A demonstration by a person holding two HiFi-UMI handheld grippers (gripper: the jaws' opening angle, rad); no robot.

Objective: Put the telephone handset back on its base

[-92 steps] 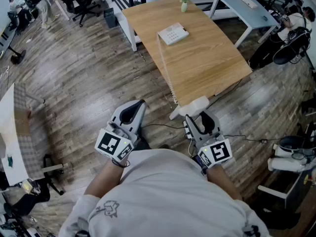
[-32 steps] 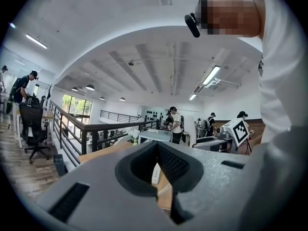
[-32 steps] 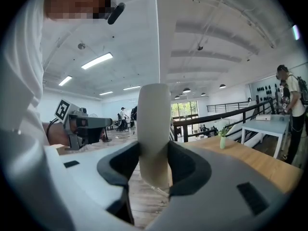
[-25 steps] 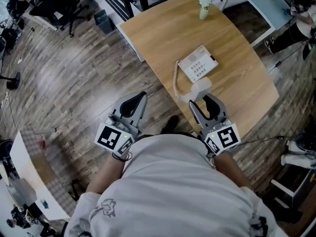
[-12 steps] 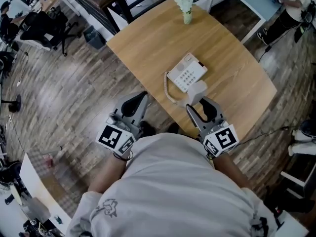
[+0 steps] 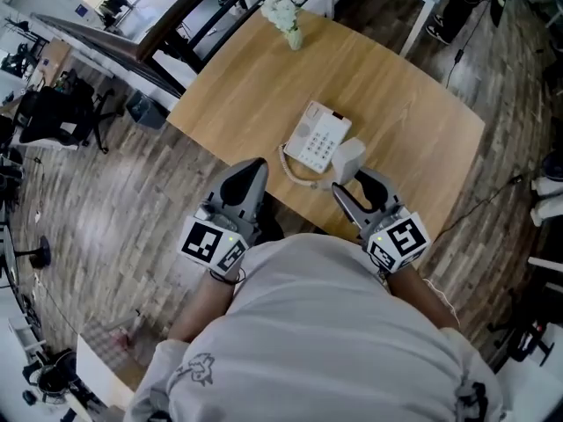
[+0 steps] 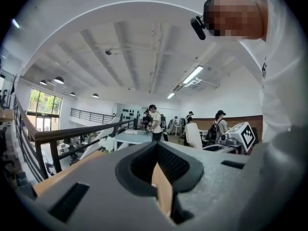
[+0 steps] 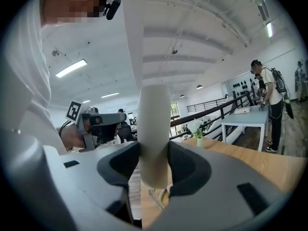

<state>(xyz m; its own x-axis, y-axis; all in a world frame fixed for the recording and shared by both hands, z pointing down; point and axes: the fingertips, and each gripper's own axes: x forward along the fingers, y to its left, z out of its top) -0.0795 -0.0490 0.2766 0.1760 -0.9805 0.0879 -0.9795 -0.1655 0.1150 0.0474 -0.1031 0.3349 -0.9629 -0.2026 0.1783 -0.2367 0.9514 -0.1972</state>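
My right tongs grip the handset, white, smooth and round-ended. Its coiled cord runs to the base just ahead. My left tongs are clenched, empty.

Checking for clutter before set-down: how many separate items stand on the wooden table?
2: the telephone base near the front edge, and a flower vase at the far edge. The handset is held in the right gripper.
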